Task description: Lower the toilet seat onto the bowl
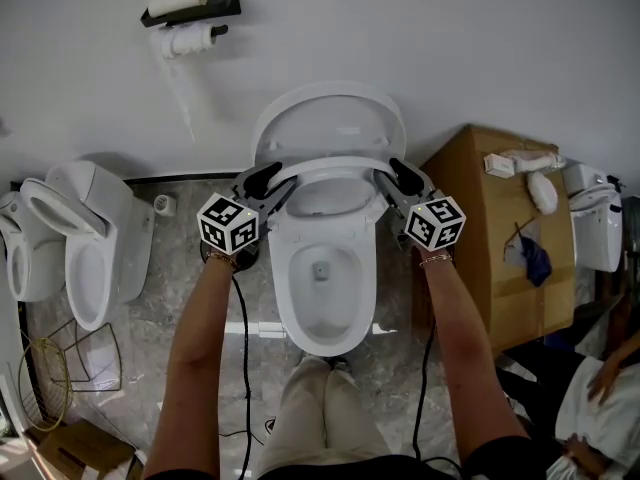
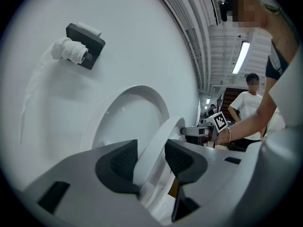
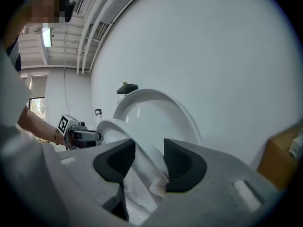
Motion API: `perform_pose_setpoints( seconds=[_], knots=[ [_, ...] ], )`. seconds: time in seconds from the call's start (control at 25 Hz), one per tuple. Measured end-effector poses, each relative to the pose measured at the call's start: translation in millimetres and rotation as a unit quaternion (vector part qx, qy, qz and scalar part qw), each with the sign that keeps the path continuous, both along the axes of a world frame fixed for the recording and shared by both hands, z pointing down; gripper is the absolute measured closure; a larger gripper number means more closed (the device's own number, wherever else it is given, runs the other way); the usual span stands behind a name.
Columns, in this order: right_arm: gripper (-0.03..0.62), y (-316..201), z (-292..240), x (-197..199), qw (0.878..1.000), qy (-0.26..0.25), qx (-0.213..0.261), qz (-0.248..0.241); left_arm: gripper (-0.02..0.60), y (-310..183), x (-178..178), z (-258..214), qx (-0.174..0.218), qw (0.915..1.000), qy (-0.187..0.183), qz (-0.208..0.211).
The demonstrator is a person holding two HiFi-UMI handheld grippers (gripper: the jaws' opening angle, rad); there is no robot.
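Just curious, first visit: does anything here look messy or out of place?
Yes: a long strip of white toilet paper dangles unrolled down the wall below the black wall holder, upper left.

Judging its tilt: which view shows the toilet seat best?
The head view: most of the toilet seat ring shows, tilted away from the raised lid, above the bowl. Each gripper view shows only a short stretch of its rim, close up.
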State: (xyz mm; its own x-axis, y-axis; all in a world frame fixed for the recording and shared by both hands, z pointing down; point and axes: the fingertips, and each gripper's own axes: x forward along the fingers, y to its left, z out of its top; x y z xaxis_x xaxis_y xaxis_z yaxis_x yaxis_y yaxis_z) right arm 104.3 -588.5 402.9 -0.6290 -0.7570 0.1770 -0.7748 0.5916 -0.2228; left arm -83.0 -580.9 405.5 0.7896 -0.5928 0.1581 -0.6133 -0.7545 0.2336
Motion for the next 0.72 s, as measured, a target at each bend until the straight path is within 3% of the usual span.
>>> perform_pose_setpoints(
  seconds=[0.72],
  knots=[
    [0.406, 78.0, 4.0, 3.2, 1.000, 0.008, 0.026, -0.010, 0.401, 76.9, 5.4, 2.8, 0.026, 0.9996, 0.005, 0.006]
  ],
)
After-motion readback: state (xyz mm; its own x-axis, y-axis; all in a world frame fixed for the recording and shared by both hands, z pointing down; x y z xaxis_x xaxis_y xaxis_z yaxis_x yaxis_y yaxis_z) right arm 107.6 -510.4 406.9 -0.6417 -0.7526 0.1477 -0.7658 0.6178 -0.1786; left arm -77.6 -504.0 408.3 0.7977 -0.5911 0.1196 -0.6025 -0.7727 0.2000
